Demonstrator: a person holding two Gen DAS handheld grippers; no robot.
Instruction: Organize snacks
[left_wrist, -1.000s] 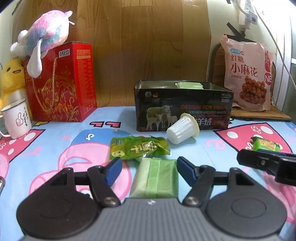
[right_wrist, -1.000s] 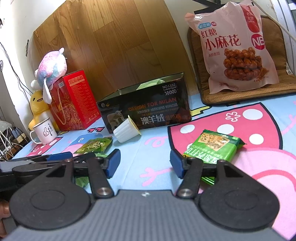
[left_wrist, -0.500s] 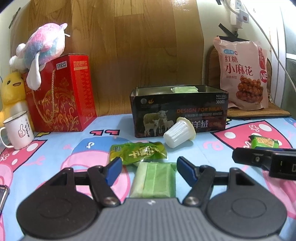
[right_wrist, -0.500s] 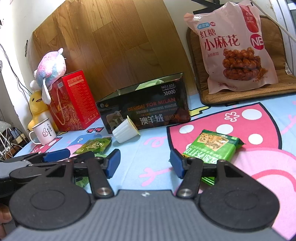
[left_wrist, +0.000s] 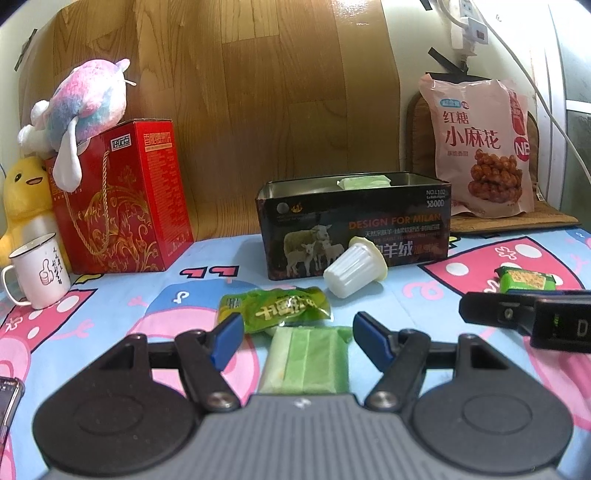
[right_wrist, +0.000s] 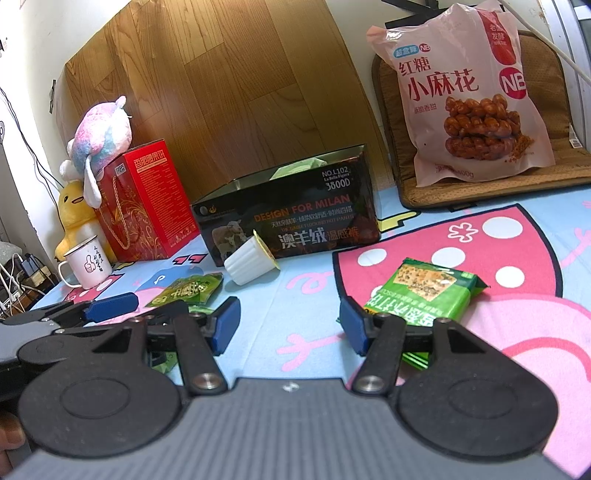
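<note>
We see the left hand-held gripper (left_wrist: 298, 342) with its jaws apart around a pale green wafer pack (left_wrist: 308, 360) lying flat on the cartoon-print surface (left_wrist: 110, 295); the pads stand clear of its sides, nothing gripped. Just beyond lies a green candy pouch (left_wrist: 275, 310), then a white ribbed cup (left_wrist: 354, 272) tipped on its side against the black tin box (left_wrist: 354, 225), which already has a green packet (left_wrist: 364, 181) inside. Our right hand-held gripper (right_wrist: 289, 325) hangs open over bare cloth, holding nothing, a green cracker pack (right_wrist: 423, 291) beside its right finger.
</note>
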